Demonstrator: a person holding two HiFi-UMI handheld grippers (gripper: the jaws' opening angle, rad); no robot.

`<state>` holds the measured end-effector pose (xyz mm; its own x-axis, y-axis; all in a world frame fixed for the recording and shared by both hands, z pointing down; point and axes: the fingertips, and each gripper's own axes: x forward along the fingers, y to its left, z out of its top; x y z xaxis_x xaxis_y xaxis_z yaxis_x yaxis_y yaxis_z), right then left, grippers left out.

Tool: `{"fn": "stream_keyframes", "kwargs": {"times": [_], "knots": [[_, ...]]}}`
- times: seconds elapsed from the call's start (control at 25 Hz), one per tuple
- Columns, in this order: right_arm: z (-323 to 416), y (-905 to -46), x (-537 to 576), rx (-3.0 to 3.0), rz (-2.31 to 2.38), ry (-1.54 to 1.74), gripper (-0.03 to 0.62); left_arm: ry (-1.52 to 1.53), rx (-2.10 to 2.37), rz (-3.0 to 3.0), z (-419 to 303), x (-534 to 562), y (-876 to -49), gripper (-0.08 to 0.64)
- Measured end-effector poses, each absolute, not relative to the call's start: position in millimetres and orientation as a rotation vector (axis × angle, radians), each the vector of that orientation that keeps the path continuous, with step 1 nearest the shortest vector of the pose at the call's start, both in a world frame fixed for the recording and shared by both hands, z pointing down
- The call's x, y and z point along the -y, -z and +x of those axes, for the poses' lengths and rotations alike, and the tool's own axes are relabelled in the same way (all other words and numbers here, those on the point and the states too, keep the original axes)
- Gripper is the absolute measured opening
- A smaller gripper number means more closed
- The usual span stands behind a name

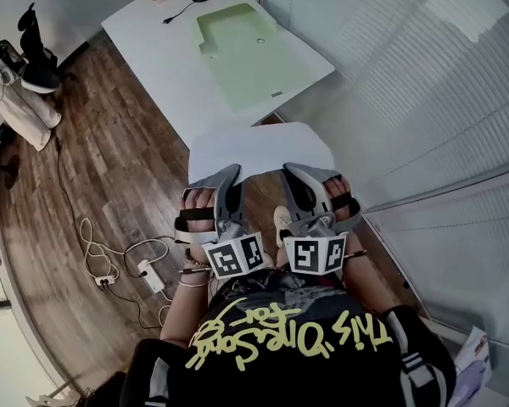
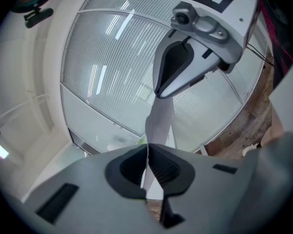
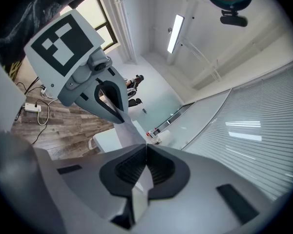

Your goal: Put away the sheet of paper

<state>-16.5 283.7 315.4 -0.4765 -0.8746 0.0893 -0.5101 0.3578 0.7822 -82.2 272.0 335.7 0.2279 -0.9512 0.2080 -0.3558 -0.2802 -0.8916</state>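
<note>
Pinched shut on the near edge of the sheet of paper, by left gripper and right gripper alike, side by side: probably to keep it spread flat instead of sagging. Held in the air, just off the near corner of the white table. Farther along that table, a pale green mat, possibly where it goes.

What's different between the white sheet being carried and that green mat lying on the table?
The sheet of paper is white; the mat is pale green. The sheet is held in the air, pinched at its near edge by the left hand-held gripper and the right hand-held gripper; the mat lies flat on the white table, untouched. Both are flat and pale.
</note>
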Motion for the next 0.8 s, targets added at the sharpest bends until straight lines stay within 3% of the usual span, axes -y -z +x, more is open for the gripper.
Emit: {"fn": "stream_keyframes", "kwargs": {"times": [0.8], "knots": [[-21.0, -300.4, -216.0, 2.148, 1.157, 0.994, 0.008, 1.04, -1.249, -1.75, -86.3, -206.0, -318.3, 0.009]]}}
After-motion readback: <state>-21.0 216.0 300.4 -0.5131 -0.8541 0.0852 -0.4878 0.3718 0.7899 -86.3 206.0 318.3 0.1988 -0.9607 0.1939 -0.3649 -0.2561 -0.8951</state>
